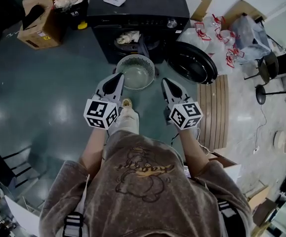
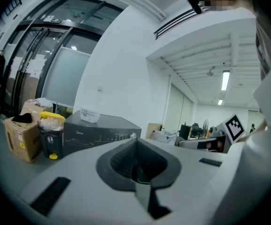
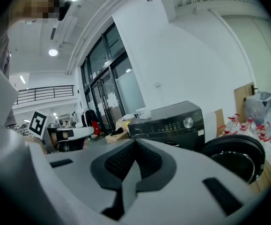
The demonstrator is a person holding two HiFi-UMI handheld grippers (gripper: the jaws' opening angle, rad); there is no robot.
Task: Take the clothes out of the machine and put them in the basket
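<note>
Clothes [image 1: 128,37] mostly out of sight, deep inside the machine [image 1: 143,6]

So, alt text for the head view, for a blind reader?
From above, a person points the left gripper and right gripper, both shut, at a black washing machine with its door open and clothes inside. A round basket stands on the floor before it.

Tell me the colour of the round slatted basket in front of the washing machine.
The round slatted plastic basket is pale grey; the head view shows it best.
</note>
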